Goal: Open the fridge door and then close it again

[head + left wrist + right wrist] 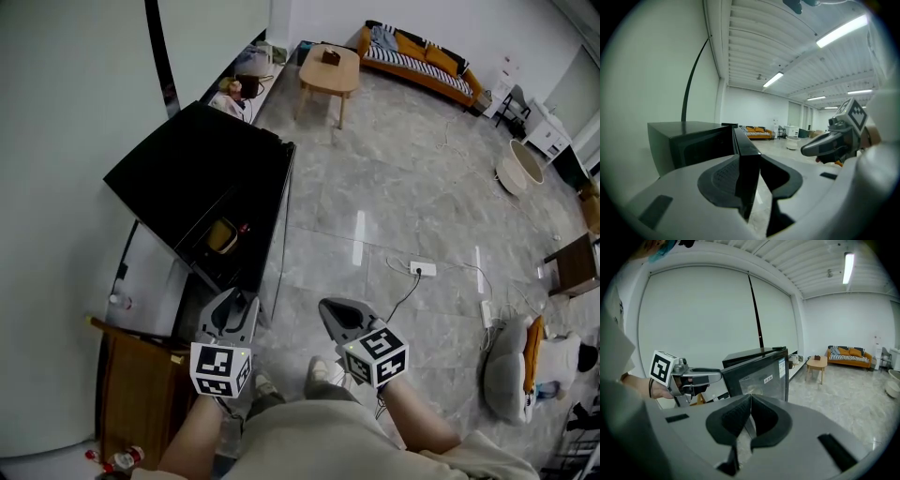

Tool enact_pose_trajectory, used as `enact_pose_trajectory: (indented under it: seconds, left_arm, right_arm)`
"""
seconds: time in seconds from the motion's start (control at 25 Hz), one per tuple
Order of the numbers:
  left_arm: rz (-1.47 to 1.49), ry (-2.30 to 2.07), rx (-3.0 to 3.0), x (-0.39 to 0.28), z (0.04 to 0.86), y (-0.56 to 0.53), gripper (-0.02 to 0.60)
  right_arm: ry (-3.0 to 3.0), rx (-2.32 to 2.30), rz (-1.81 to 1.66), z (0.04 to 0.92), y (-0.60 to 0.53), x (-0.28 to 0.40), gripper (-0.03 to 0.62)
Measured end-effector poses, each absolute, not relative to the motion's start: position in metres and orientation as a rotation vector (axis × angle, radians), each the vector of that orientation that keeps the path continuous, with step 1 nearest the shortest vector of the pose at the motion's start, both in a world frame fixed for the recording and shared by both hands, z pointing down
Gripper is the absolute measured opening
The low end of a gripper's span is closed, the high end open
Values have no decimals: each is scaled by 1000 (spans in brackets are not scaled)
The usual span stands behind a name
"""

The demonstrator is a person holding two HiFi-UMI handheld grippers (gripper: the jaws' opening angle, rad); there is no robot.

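A black mini fridge (192, 173) stands against the left wall with its door (279, 230) ajar; a yellow item (222, 236) shows inside. My left gripper (232, 305) is at the door's free edge. In the left gripper view the door edge (749, 140) stands between the jaws of my left gripper (752, 164), which are spread, with a slim gap at the right pad. My right gripper (333, 309) hangs to the right of the door, over the floor, shut with nothing in it; its pads (740, 416) meet. The glass door front (761, 373) faces it.
A wooden cabinet (141, 394) stands left of my legs, beside the fridge. A power strip (422, 269) and its cable lie on the tiled floor at right. Farther off are a wooden coffee table (330, 70), an orange sofa (422, 58) and a grey cushion seat (511, 366).
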State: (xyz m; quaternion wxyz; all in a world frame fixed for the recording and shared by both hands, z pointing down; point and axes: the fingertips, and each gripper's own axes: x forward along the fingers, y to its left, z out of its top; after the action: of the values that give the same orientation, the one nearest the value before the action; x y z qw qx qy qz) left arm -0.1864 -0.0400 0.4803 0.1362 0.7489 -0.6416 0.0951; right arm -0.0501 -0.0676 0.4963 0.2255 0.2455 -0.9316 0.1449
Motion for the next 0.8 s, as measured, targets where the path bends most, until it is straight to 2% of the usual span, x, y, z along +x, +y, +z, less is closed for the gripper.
enact_pose_trajectory:
  seconds: [0.36,0.8]
  left_arm:
    - [286,-1760,2239,-157,482,-40,133]
    - [292,-1679,2296,-111,483,-48,130]
  right_arm:
    - [-2575,682,396,494,-69,-55,-3]
    - [-2555,757,420,498,-75,-14,-3]
